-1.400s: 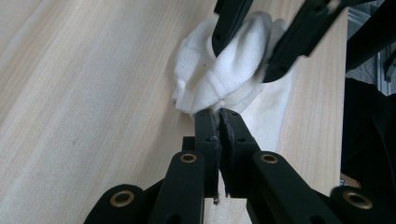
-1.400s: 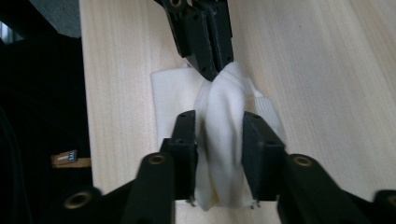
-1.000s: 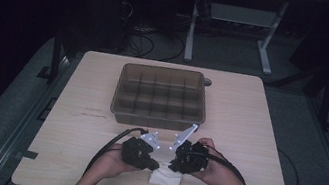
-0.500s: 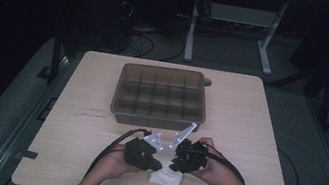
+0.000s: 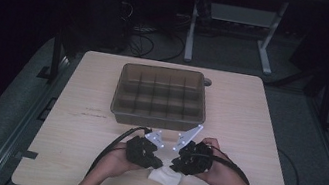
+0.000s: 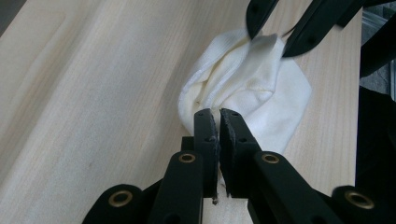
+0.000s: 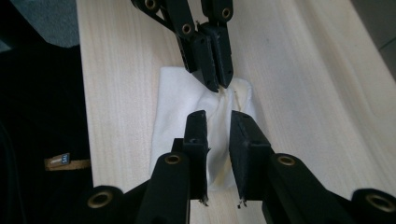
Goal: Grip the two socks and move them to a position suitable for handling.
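A white cloth [image 5: 166, 177] lies crumpled near the front edge of the desk [image 5: 256, 138], about midway along it, just in front of the person's hands. In the high view most of it is covered by the two grippers, and just a pale patch shows between and below them.

The left gripper [image 6: 217, 112] has its jaws pressed nearly together on a raised fold at the near edge of the cloth; the gap between them is a thin slit, and whether fabric actually sits inside it is hard to make out. The same gripper appears from the far side in the right gripper view [image 7: 219, 86], its tips clenched at the cloth's far edge.

The right gripper [image 7: 218, 114] stands with its jaws a little apart over a ridge of the cloth, having just been closing; the fabric bunches up between them, but the pads do not visibly press it.

Farther back, at the desk's middle, sits a brown compartment tray [image 5: 157, 117]. Its cells are dim, so their contents cannot be told.
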